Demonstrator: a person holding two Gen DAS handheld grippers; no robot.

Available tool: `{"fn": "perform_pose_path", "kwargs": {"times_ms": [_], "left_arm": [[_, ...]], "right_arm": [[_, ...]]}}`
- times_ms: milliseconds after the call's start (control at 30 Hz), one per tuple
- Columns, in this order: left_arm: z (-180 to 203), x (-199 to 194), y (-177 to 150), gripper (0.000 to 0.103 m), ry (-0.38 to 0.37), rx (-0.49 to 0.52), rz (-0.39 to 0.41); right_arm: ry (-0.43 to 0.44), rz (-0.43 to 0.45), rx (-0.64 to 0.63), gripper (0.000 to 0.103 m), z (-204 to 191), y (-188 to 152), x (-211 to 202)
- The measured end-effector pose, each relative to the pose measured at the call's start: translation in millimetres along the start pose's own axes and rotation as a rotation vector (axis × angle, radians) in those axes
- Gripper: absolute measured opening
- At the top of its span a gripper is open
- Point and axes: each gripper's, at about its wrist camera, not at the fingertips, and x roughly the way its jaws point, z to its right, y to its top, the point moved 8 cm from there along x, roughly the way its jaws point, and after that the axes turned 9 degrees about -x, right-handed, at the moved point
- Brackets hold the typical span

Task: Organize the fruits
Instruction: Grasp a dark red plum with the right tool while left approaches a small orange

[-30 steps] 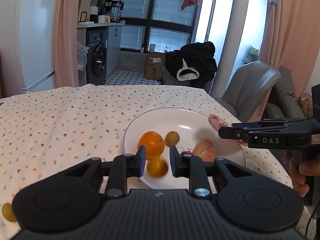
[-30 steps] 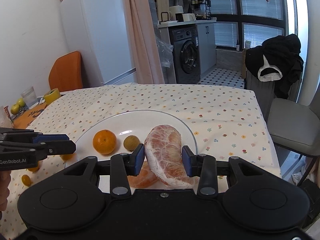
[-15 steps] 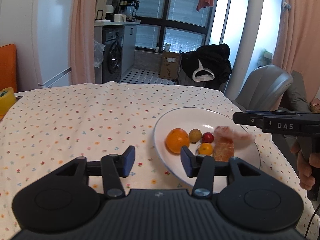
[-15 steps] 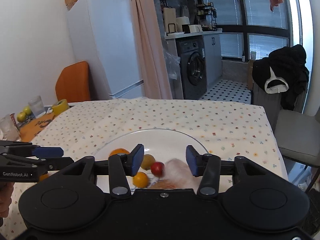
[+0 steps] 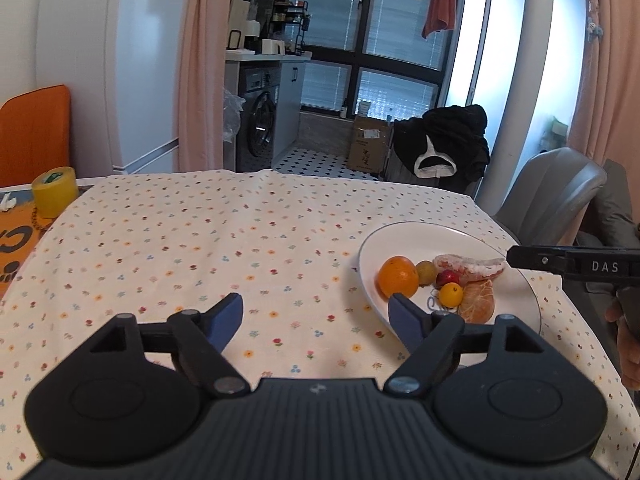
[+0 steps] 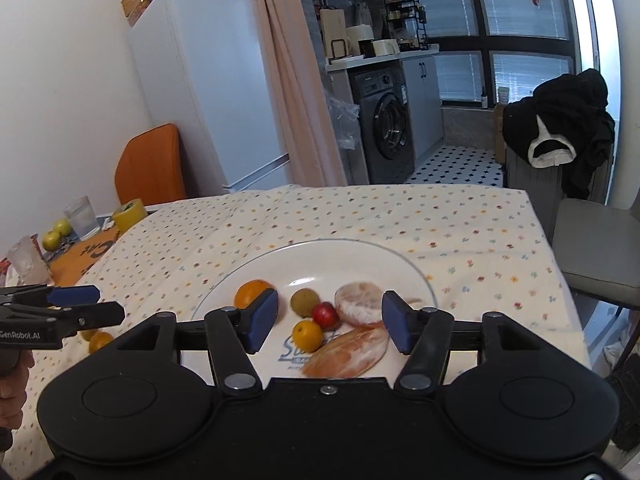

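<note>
Grippers (image 5: 316, 320) (image 6: 330, 322) above plate (image 6: 360, 252) (jaws apart)

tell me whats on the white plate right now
On the plate: a large orange, a brownish round fruit, a small red fruit, a small orange fruit and two peeled citrus pieces. Its near edge is hidden by the right tongs.

The tablecloth (image 5: 240, 248) was cream with small red, yellow and blue flowers. The plate (image 6: 360, 256) was white with a thin dark rim. On it lay an orange (image 5: 398, 276), a brownish-green fruit (image 5: 426, 271), a red one (image 5: 448, 278) and pale pink segments (image 5: 472, 266). The gripper pads (image 6: 262, 314) were blue on black.
</note>
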Motion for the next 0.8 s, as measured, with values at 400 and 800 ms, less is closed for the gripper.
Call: {"fn": "perform_pose_path", "kwargs": {"times_ms": [400,800], "left_arm": [[-31,-22,-10,0.085,0.063,-0.03,0.008],[-57,-44,-26,0.085,0.106,-0.053,-0.001]], "right_arm": [[0.065,-0.029,-0.03,0.062,-40,-12,3],[0.128,-0.039,-0.048,0.072,-76,-19,3]]}}
